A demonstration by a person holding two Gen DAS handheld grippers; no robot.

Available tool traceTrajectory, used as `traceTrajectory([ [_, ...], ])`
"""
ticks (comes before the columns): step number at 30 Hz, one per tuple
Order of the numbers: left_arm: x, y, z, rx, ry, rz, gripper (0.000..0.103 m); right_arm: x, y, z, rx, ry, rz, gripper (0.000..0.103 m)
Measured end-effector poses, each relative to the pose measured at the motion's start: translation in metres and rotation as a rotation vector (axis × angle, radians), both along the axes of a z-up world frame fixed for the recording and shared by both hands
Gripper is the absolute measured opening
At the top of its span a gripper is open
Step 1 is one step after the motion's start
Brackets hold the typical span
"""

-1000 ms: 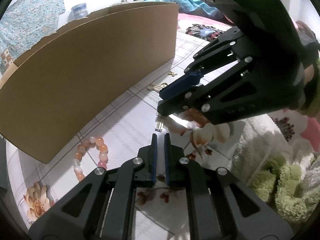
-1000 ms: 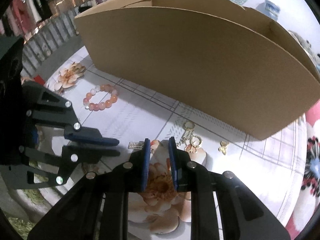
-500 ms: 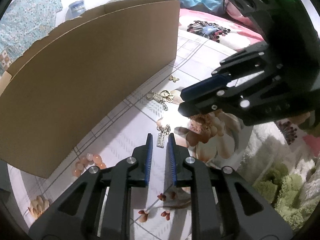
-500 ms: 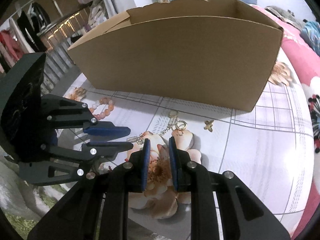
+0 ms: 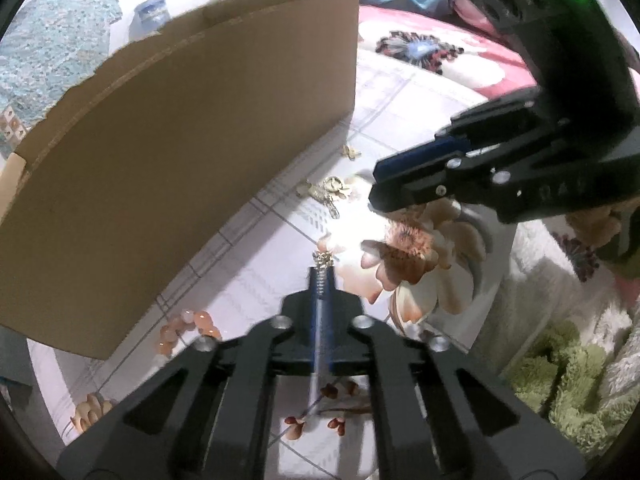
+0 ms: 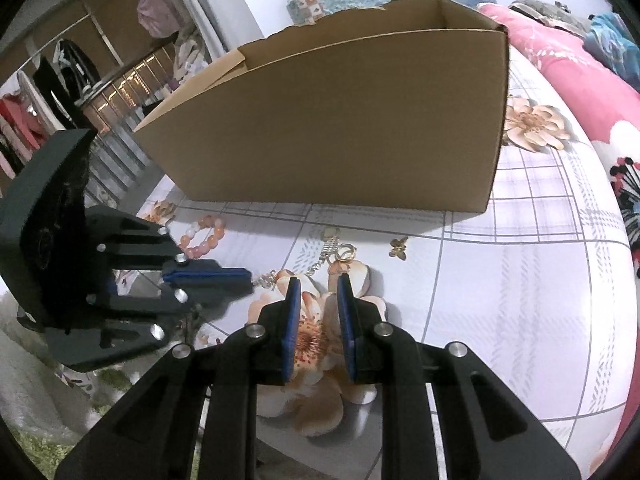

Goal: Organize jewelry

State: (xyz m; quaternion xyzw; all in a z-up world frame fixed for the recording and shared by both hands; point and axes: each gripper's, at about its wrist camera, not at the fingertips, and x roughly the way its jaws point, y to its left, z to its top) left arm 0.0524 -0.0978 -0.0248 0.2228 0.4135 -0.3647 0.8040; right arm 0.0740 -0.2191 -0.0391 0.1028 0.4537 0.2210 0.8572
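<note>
My left gripper (image 5: 321,276) is shut on a small silver earring (image 5: 321,263), whose chain end sticks out past the tips (image 6: 264,280). My right gripper (image 6: 318,286) is open and empty above the flower print, just right of the left gripper (image 6: 208,276). A gold and silver key-chain piece (image 6: 338,252) and a small gold butterfly charm (image 6: 399,247) lie on the cloth before the cardboard box (image 6: 340,120). A pink bead bracelet (image 6: 202,236) lies to the left; it also shows in the left wrist view (image 5: 188,328).
The tall open cardboard box (image 5: 180,152) stands along the far side of the floral tablecloth (image 6: 520,300). Green and white towels (image 5: 560,360) lie at the table's near edge. Pink bedding (image 6: 580,72) lies beyond the table.
My left gripper moved forward over the silver earring and closed on it. My right gripper stayed open and drew back to the right.
</note>
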Motion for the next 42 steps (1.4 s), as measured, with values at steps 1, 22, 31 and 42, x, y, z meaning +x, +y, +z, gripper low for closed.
traceTrajectory([
  [1, 0.000, 0.001, 0.002, 0.000, -0.004, 0.006, 0.000, -0.001, -0.002, 0.000, 0.004, -0.001, -0.002, 0.019],
  [22, -0.002, 0.029, 0.024, -0.104, -0.037, 0.128, 0.000, -0.004, 0.007, 0.004, 0.000, -0.023, -0.024, 0.019],
  [31, 0.004, 0.032, 0.014, -0.134, -0.015, 0.163, 0.000, 0.007, 0.026, -0.005, -0.073, 0.008, -0.027, 0.019],
  [42, 0.006, 0.038, 0.010, -0.158, -0.007, 0.165, 0.000, 0.017, 0.059, 0.001, -0.289, -0.039, -0.032, 0.012],
])
